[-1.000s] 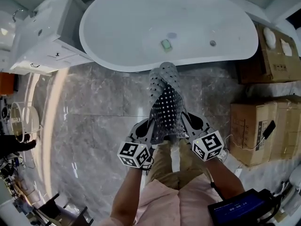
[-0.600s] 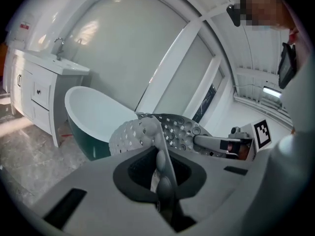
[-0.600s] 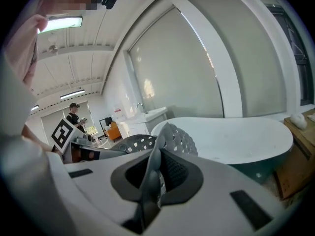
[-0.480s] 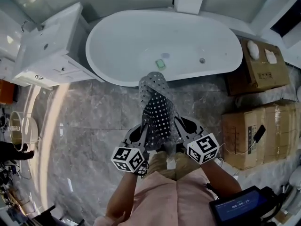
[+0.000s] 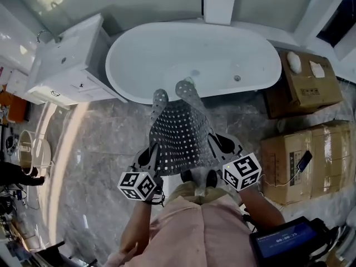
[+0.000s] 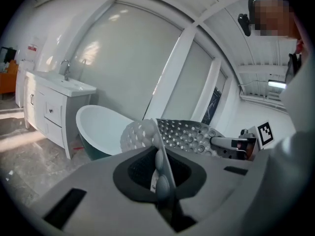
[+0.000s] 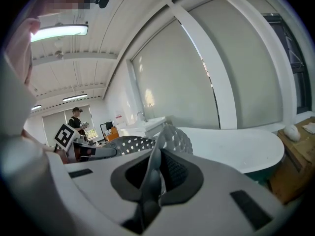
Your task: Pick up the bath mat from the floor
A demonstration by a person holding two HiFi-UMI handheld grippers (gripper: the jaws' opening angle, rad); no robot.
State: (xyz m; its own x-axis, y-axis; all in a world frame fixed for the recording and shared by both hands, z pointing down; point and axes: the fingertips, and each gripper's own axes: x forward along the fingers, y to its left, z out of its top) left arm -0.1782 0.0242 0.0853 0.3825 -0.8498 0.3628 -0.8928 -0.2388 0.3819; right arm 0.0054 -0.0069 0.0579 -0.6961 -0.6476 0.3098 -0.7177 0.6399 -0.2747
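Observation:
The bath mat is a translucent grey sheet dotted with round holes. It hangs in the air between both grippers, stretched out in front of the person and reaching toward the tub's near rim. My left gripper is shut on its left edge, and in the left gripper view the mat's rim runs pinched between the jaws. My right gripper is shut on the right edge, and the right gripper view shows the mat clamped the same way. The mat's far corners curl upward.
A white freestanding bathtub lies straight ahead on the grey marble floor. A white vanity with a sink stands at the left. Cardboard boxes are stacked at the right. A person stands far off in the right gripper view.
The two grippers have moved apart, and the mat has spread from a narrow folded strip into a wide sheet. The head view has tilted up toward the tub.

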